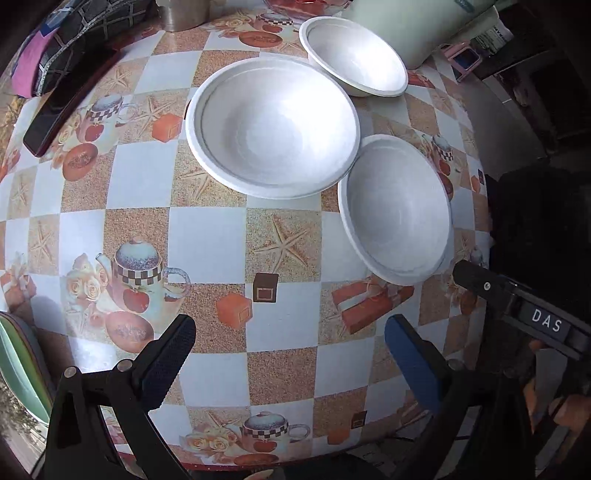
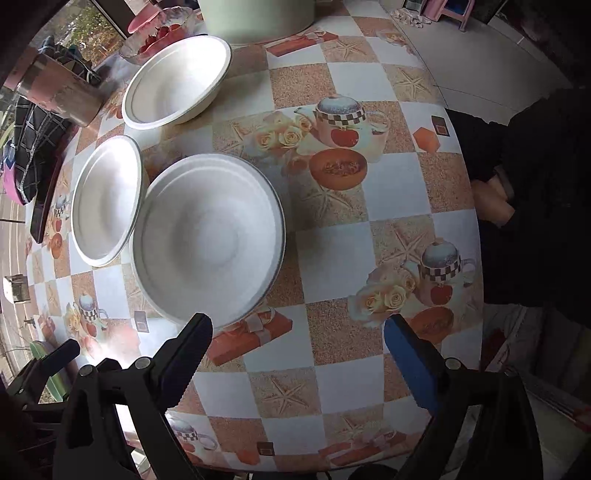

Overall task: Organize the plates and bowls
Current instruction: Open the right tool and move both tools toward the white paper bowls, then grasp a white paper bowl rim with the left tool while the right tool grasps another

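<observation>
Three white paper bowls stand on a table with a patterned cloth. In the left wrist view the middle bowl is straight ahead, the near right bowl touches its rim, and the far bowl stands behind. My left gripper is open and empty, short of the bowls. In the right wrist view the nearest bowl lies just ahead to the left, a second bowl is at its left and a third bowl is farther back. My right gripper is open and empty, its left finger near the nearest bowl's rim.
A dark phone and a checked cloth bag lie at the table's left. A metal cup, a glass dish with red food and a pale green container stand at the back. A person's hand rests at the right edge.
</observation>
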Demonstrator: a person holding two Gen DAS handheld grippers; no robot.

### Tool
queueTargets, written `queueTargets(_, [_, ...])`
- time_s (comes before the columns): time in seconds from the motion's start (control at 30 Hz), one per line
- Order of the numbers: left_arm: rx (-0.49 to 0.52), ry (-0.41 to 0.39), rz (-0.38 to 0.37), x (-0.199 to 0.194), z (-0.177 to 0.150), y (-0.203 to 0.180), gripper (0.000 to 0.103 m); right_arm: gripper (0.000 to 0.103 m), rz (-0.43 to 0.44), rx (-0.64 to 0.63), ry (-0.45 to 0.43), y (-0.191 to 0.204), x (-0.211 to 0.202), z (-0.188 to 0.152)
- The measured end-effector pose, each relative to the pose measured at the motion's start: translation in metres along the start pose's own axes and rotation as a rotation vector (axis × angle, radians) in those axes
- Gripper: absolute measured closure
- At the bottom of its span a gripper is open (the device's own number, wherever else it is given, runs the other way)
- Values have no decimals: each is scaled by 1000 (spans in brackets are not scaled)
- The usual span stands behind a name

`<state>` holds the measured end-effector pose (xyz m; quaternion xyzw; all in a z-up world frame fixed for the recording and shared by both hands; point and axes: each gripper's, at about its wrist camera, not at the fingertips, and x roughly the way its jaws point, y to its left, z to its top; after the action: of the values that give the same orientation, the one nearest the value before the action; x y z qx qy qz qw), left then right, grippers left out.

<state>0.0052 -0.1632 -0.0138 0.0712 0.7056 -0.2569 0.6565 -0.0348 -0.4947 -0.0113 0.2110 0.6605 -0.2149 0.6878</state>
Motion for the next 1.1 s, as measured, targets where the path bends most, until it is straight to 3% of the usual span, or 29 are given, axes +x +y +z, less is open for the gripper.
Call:
queueTargets(0.3, [-154, -6, 81, 33, 30, -15, 1, 8, 27, -64, 14, 10, 38, 40])
queueTargets(0.5, [-201, 5, 102, 57, 44, -25, 8, 8, 42, -125, 20, 15, 57, 53])
queueTargets(0.6, [-222, 33, 93, 69, 49, -25, 24, 8, 50, -155, 19, 21, 62, 60])
queueTargets(0.63, [-232, 49, 83, 74, 50, -24, 35, 9, 51, -165, 20, 23, 64, 62])
queueTargets(0.67, [-241, 59, 74, 77, 52, -23, 43, 12, 50, -175, 21, 25, 67, 64])
queueTargets(0.73, [-241, 47, 83, 78, 54, -25, 47, 40, 55, -184, 33, 27, 72, 67])
queueTargets(0.77, [-231, 42, 81, 78, 56, -27, 52, 45, 58, -183, 47, 27, 77, 69])
queueTargets(0.8, [-221, 39, 82, 78, 56, -28, 54, 59, 66, -178, 62, 26, 81, 69])
queueTargets(0.93, [-185, 31, 63, 81, 57, -35, 71, 77, 108, -189, 76, 26, 87, 66])
queueTargets(1.03, [-133, 45, 77, 83, 53, -39, 82, 78, 111, -225, 89, 36, 87, 49])
queueTargets(1.1, [-99, 42, 90, 83, 47, -40, 82, 78, 106, -230, 92, 40, 88, 37])
